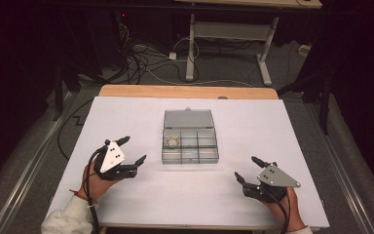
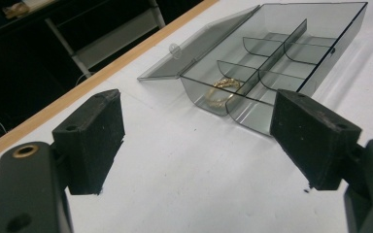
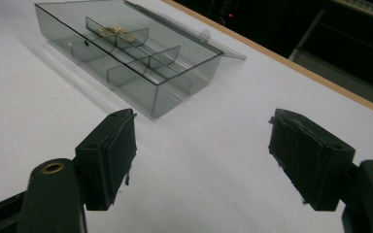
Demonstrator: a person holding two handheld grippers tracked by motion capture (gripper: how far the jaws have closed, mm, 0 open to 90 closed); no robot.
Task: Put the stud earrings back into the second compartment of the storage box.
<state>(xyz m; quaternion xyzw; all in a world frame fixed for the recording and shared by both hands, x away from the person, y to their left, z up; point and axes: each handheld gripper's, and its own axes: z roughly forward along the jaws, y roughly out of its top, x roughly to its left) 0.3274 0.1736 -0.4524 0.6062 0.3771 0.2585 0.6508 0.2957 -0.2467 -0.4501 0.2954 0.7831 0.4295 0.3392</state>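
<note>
Centrally on tabletop (image 1: 126, 112): smoky compartment box (image 1: 190, 144), lid (image 1: 189, 118) folded back flat, gold ring (image 1: 171, 142) in upper-left cell. Left gripper (image 1: 132, 150) lower left, right gripper (image 1: 247, 170) lower right, jaws spread, empty, flanking box, likely ready to approach.

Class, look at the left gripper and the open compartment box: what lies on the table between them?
Nothing: in the high view, only bare white table lies between the left gripper and the box. The left gripper view shows the same bare stretch.
</note>
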